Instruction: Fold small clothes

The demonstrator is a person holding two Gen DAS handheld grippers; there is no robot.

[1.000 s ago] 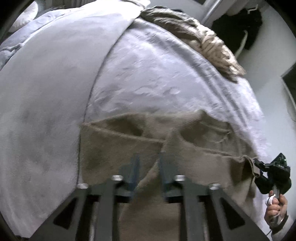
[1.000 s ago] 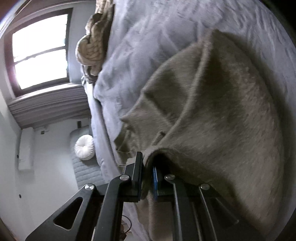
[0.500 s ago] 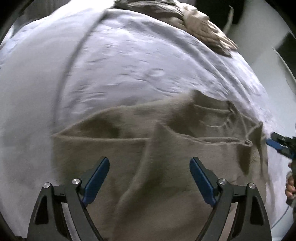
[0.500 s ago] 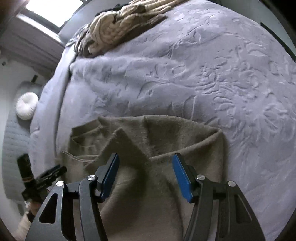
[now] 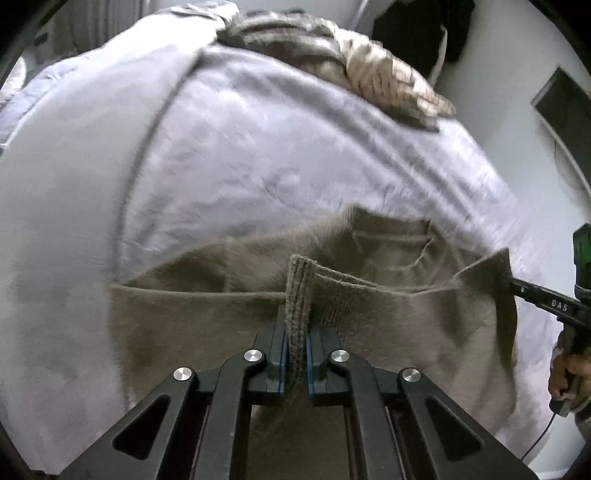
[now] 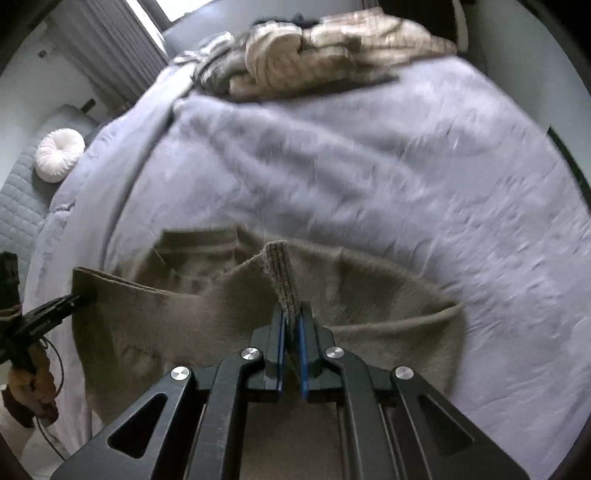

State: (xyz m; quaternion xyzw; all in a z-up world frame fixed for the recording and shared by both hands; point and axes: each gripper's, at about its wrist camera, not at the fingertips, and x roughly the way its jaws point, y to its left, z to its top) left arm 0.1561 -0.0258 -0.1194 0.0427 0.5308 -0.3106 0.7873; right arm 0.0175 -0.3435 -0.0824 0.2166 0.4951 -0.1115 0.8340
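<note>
Left gripper (image 5: pixel 295 325) pinches a ribbed edge of the taupe knit garment (image 5: pixel 388 325); right gripper (image 6: pixel 291 321) likewise clamps another ribbed edge. Garment lies partly lifted on the lavender bedspread (image 6: pixel 369 166), near its front edge. Beige striped blanket (image 6: pixel 314 51) heaped at far end. White round cushion (image 6: pixel 59 153) beside bed.

Dim, cool and flat in both views. Brightest at a sliver of window (image 6: pixel 181 7) top left of the right wrist view, blown out to white. Strong fisheye bulge with black vignetted corners. Smeared by motion across the bedspread (image 5: pixel 258 147) and the striped blanket (image 6: pixel 332 44); sharp only on the black claw frames. Soft shadows in the brown garment (image 5: pixel 369 314) folds.
</note>
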